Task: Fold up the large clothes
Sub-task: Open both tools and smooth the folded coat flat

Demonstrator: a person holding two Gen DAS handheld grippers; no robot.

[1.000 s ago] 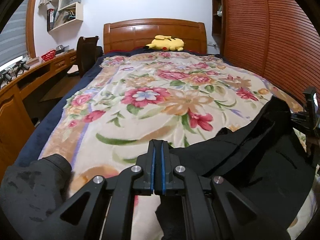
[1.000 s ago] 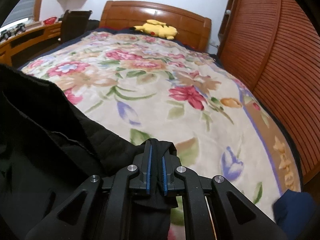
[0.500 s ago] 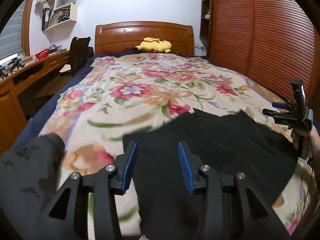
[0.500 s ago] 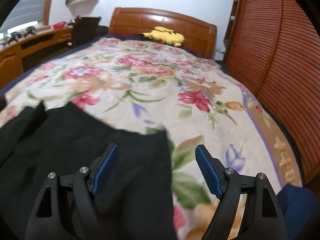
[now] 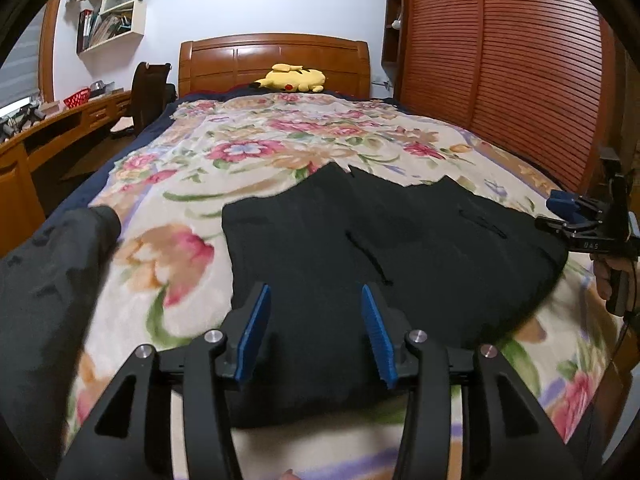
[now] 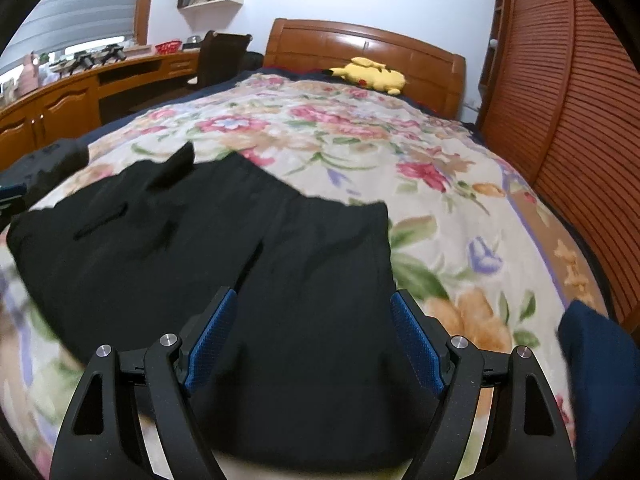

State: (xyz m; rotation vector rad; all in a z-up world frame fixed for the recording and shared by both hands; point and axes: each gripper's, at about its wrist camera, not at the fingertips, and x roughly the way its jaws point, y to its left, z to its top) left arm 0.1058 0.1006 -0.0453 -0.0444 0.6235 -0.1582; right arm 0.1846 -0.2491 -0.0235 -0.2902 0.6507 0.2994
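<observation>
Both the left gripper (image 5: 316, 330) and right gripper (image 6: 314, 340) have just sprung apart, empty; the released black garment (image 5: 400, 248) lies flat ahead of their fingers, ready for folding

Ahead of you the bed (image 5: 248, 148) lies open past the black garment (image 5: 400, 248), right up to the plush toy (image 5: 294, 78) by the headboard (image 5: 272, 60). A louvred wall (image 5: 500, 80) closes your right. On your left a dark bundle (image 5: 52, 280) sits on the bed's edge; a table (image 6: 80, 92) and chair (image 6: 220, 56) stand beyond.
</observation>
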